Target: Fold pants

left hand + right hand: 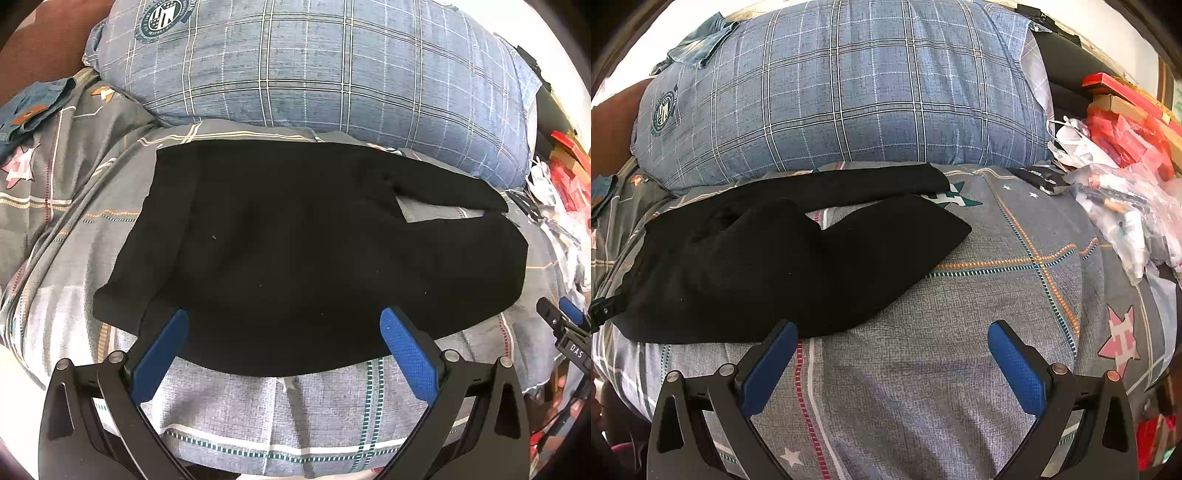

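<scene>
- Two legs of black pants (pixel 303 251) lie spread on the bed (pixel 960 332) before a plaid pillow (pixel 314 74); judging by this, no fold is made yet.
- Left tool (pixel 284 328) hovers at the near hem, jaws spread, pinching nothing.
- Right tool (pixel 892 341) hangs over bare bedding beside the leg ends, jaws likewise spread.

Black pants (pixel 295 251), blue plaid pillow (pixel 314 70)
</scene>
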Demonstrator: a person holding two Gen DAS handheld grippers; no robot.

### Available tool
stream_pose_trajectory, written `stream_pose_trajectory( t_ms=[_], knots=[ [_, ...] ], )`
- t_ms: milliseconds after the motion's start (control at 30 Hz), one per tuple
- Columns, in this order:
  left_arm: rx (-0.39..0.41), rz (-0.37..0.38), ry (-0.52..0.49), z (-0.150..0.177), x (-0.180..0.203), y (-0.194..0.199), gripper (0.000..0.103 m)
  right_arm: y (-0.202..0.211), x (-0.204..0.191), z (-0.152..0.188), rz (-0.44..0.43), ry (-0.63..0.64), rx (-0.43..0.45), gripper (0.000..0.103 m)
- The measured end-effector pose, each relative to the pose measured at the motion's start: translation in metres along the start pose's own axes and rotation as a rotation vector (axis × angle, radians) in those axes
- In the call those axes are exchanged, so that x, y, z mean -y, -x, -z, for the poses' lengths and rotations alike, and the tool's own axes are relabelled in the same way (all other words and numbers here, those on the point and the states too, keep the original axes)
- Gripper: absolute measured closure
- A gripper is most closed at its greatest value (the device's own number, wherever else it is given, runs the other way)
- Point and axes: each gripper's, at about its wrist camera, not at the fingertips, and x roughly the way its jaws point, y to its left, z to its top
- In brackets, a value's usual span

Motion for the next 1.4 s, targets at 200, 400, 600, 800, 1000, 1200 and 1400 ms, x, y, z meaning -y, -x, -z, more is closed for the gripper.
stream_pose_trajectory(
  t_ms=[200, 400, 600, 800, 1000, 1200, 1400],
  knots=[
    [-0.007, 0.0, -0.014, -0.002, 0.005, -0.002, 0.0, -0.002, 0.0, 0.0, -0.001, 0.003, -0.003, 0.0],
    [-0.057, 0.015, -0.009, -0.005, 0.003, -0.006, 0.0, -0.008, 0.007, -0.005, -0.027, -0.016, -0.023, 0.0],
    [-0.186, 0.124, 0.106, 0.0, -0.031, -0.009, 0.0, -0.027, 0.045, -0.032, -0.035, -0.106, -0.028, 0.0],
    [-0.272, 0.176, 0.271, 0.013, -0.059, -0.033, 0.0, -0.077, 0.071, -0.057, -0.092, -0.217, -0.085, 0.0],
    [-0.225, 0.223, 0.429, 0.002, -0.065, -0.046, 0.017, -0.104, 0.073, -0.064, -0.209, -0.276, -0.103, 0.089],
    [-0.208, 0.265, 0.428, -0.023, -0.072, -0.042, 0.09, -0.046, 0.088, -0.065, -0.252, -0.253, 0.018, 0.097],
    [-0.279, 0.265, 0.439, 0.001, -0.092, -0.049, 0.089, -0.017, 0.129, -0.011, -0.14, -0.309, -0.047, 0.097]
  ],
)
